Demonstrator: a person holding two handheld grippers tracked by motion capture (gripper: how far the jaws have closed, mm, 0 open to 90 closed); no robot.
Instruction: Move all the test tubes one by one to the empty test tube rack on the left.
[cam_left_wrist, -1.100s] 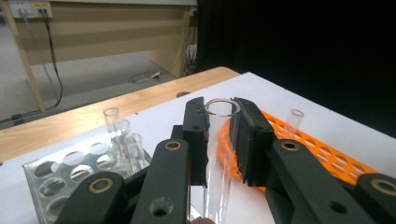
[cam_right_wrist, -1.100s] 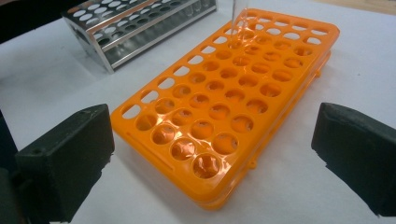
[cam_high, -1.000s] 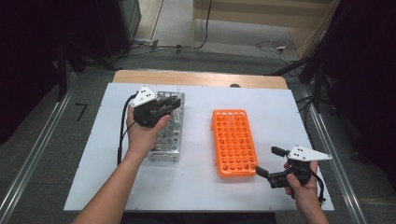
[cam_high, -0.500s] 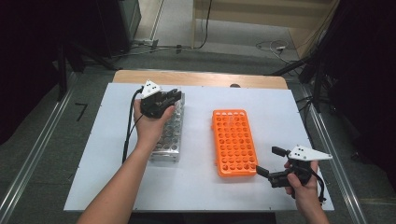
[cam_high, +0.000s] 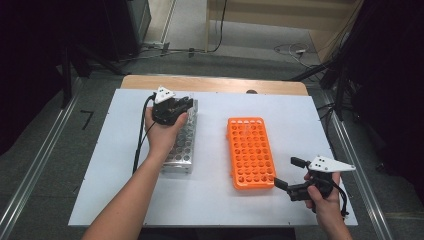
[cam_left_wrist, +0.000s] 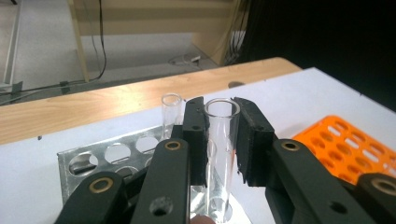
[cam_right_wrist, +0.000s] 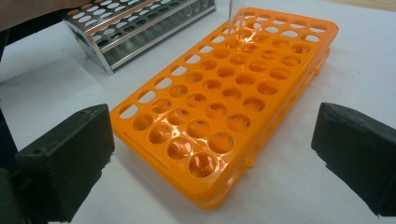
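Left claw (cam_left_wrist: 219, 140) clamped on a clear glass test tube (cam_left_wrist: 219, 154), pads pressing both sides just below the open rim, tube upright. Tube's lower end sits down in the metal rack (cam_left_wrist: 116, 156). A second clear tube (cam_left_wrist: 171, 114) stands in the rack just behind the left pad. In the high view the left claw (cam_high: 186, 104) is over the far end of the metal rack (cam_high: 181, 150), hand (cam_high: 162, 132) wrapped around the body, cable trailing down the left side.

Right claw (cam_right_wrist: 205, 154) jaws wide apart, nothing between the pads, pointed at the near short end of the orange rack (cam_right_wrist: 224, 98). A clear tube (cam_right_wrist: 238, 18) stands in a hole at the orange rack's far end. High view: right claw (cam_high: 285, 172) hovers just off the orange rack's (cam_high: 250, 150) near right corner, not touching it, held by the right hand (cam_high: 322, 197).

Both racks lie lengthwise on the white surface (cam_high: 215, 200), metal one left, orange one right, well apart. Wooden edge (cam_high: 215, 85) along the far side.
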